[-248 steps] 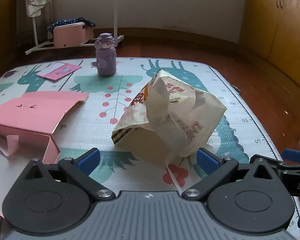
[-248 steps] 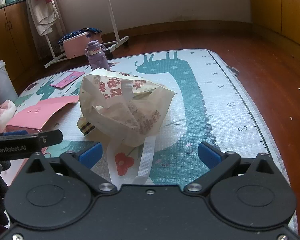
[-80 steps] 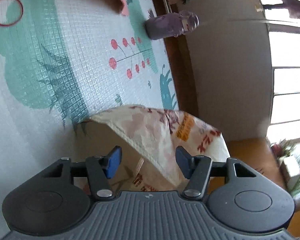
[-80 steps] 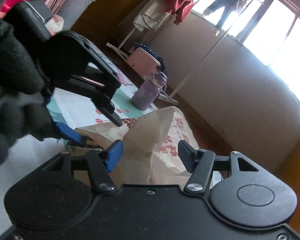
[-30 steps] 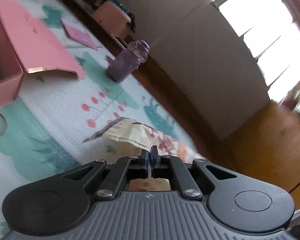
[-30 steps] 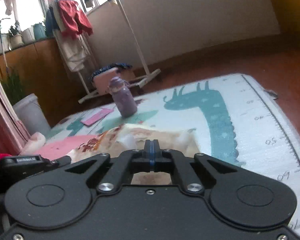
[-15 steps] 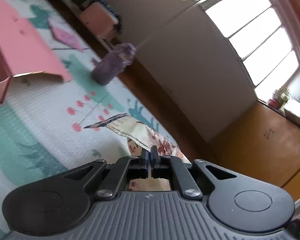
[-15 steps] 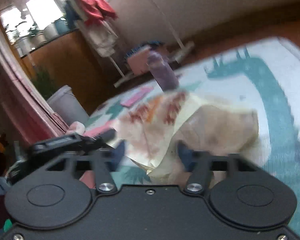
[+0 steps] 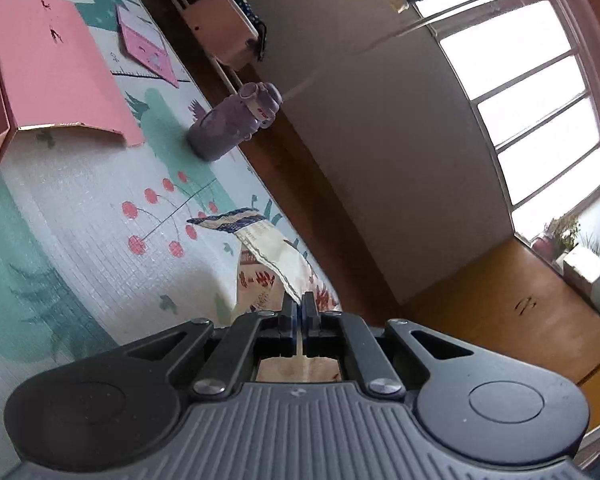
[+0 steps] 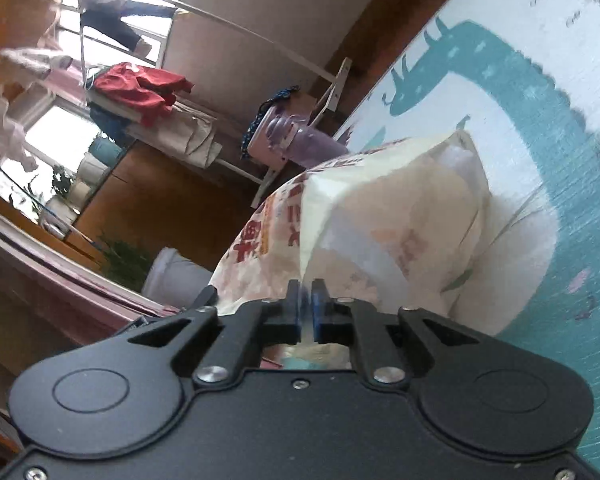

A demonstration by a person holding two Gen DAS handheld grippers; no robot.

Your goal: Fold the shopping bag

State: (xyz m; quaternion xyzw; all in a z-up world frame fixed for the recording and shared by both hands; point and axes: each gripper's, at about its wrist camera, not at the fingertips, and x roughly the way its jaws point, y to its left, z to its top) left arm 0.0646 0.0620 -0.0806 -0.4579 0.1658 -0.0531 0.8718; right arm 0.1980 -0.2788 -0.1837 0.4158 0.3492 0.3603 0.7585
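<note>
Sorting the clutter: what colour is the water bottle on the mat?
Purple water bottle, clearest in the left wrist view.

On the animal-print foam play mat (image 9: 80,216), the widest bare stretch lay to the left of the cream printed shopping bag (image 9: 268,256), over the red berry print. Further left, an opened pink cardboard box (image 9: 52,68) blocked that side, with a flat pink booklet (image 9: 146,50) beyond it. An upright lilac plastic water bottle (image 9: 230,122) stood at the mat's far edge, well apart from the bag. In the right wrist view the teal giraffe print (image 10: 540,92) to the bag's right lay bare. Behind the bottle, a white metal drying rack (image 10: 300,92) and a pink storage box (image 9: 224,28) stood on the wooden floor.
</note>
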